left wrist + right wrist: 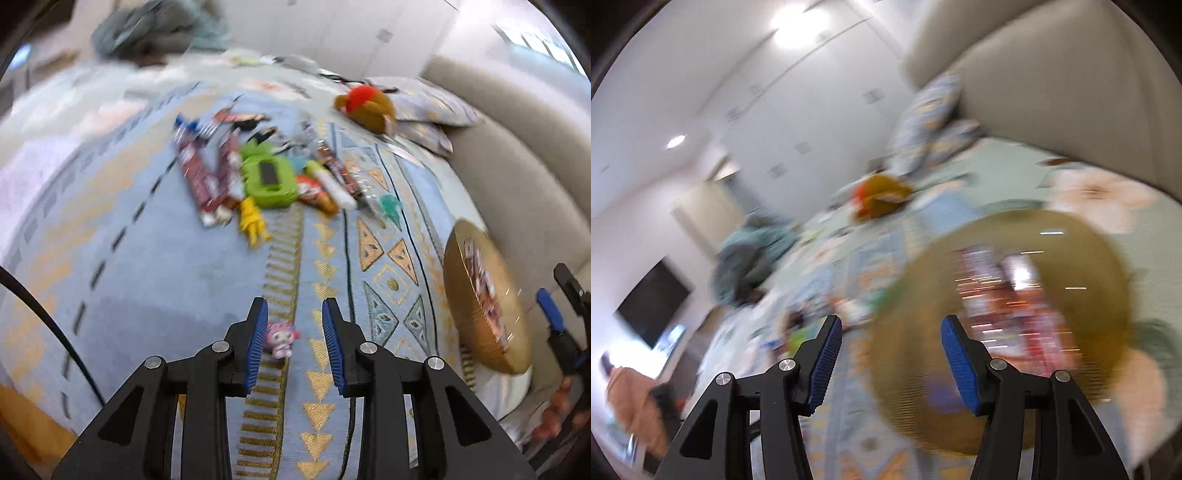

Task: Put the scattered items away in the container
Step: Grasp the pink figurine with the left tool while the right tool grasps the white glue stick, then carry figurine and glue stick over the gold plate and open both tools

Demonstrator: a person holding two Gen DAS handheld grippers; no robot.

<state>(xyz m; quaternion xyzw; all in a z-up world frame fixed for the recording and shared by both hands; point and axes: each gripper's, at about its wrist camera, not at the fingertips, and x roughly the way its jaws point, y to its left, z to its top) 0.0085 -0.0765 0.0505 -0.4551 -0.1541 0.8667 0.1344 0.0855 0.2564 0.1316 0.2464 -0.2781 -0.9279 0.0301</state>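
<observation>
**Left claw opening over small pink toy, right claw apart by the basket**

Left gripper [294,314] is pointing down at the bed w/ its jaws opening; the blue pads [257,343] are standing apart and not pressing on anything. A small pink figurine [281,338] is lying on the blue patterned bedspread [147,266] between the fingers, just beside the pad on the picture's left; can't tell if it's touching that pad.

Further out, toward the middle of the bed, the scattered pile is lying: a green case [271,181], snack bars in dark red wrappers [197,177], a yellow toy [253,221], a white marker [332,186] and a teal clip [388,206], all close together, several touching. Well apart from them a brown-and-red plush [369,105] is sitting near the pillows [428,107].

Right gripper [892,345] is holding its jaws apart, nothing seen between them. It's also showing at the right edge of the left wrist view. Just ahead of it the round golden basket [923,387] is sitting on the bed, on the far right side of the spread beside the beige headboard [1052,92]. The basket is already holding red-and-white packets [1008,295]; blur makes them hard to ID. A person in an orange top [631,402] is showing at the lower-left edge of the right wrist view.
</observation>
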